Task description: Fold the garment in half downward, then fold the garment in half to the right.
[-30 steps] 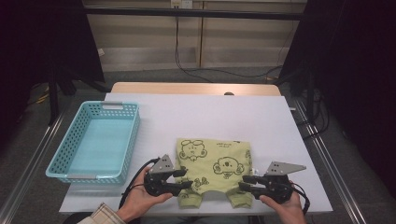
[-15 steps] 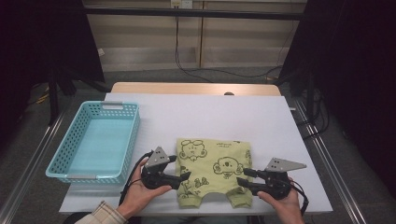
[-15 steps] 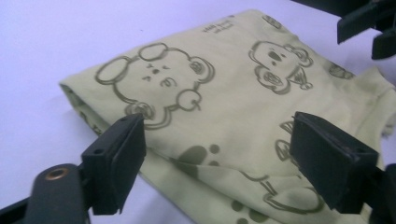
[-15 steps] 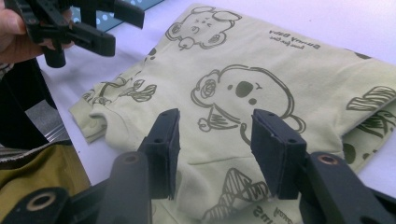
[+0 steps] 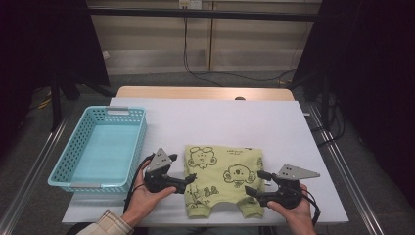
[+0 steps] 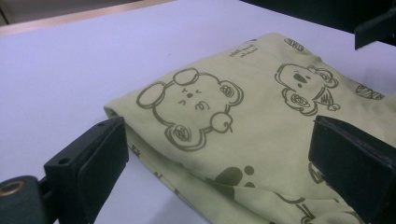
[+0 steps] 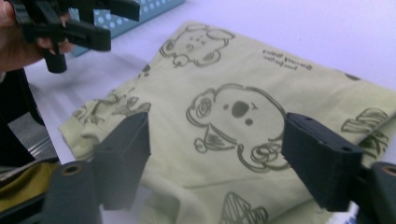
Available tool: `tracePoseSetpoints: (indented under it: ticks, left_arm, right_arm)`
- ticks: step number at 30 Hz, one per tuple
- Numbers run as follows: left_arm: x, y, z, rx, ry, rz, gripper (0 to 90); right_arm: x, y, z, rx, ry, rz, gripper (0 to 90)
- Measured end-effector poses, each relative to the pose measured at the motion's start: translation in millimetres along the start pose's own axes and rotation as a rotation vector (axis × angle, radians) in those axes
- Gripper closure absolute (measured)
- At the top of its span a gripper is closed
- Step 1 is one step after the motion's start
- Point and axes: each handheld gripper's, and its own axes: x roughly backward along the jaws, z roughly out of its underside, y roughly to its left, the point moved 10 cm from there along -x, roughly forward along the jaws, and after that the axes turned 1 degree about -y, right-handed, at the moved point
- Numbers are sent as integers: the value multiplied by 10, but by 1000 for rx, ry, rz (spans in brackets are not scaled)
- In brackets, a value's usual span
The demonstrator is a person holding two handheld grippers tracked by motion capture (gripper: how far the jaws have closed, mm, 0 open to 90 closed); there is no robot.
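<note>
A light green child's garment (image 5: 222, 178) printed with bears and koalas lies folded flat near the table's front edge. My left gripper (image 5: 190, 179) sits at its left edge, and its jaws have just been opening. In the left gripper view the left gripper (image 6: 219, 135) stands wide over the folded edge of the garment (image 6: 243, 102) without pressing it. My right gripper (image 5: 256, 182) is at the garment's lower right. Its jaws have also just been opening, and the right gripper (image 7: 217, 126) stands apart over the koala print on the garment (image 7: 261, 79).
A turquoise plastic basket (image 5: 138, 147) with nothing in it stands at the left of the white table (image 5: 220, 122). A wooden strip (image 5: 195, 92) runs along the far edge. Dark curtains and cables lie beyond the table.
Both grippers' jaws have spread wider and let go of the garment's edges. The left hand has drawn back slightly to the left. The garment lies still.
</note>
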Motion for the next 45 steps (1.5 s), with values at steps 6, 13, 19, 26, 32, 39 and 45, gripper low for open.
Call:
tracePoseSetpoints:
  ticks: [6, 13, 19, 26, 32, 39, 45]
  left_arm:
    - [-15, 36, -57, -1, -25, -24, 49]
    - [-52, 166, -134, 55, -69, -56, 62]
    - [-58, 207, -203, 74, -72, -30, 62]
    - [-97, 233, -253, 71, -50, -18, 37]
    - [-144, 263, -282, 48, -29, -2, 37]
    - [-295, 291, -342, 50, -40, -7, 60]
    - [-435, 309, -390, 41, -41, 11, 65]
  right_arm:
    - [-31, 23, -63, 1, -34, 16, 107]
    - [-67, 11, -79, -27, -40, 16, 73]
    - [-129, 39, -86, -24, -29, 19, 60]
    - [-239, 171, -37, 13, 29, -10, 53]
    - [-339, 276, -97, 12, 47, -41, 52]
    - [-466, 393, -112, 27, 80, -80, 64]
    - [-600, 577, -127, 59, 119, -138, 101]
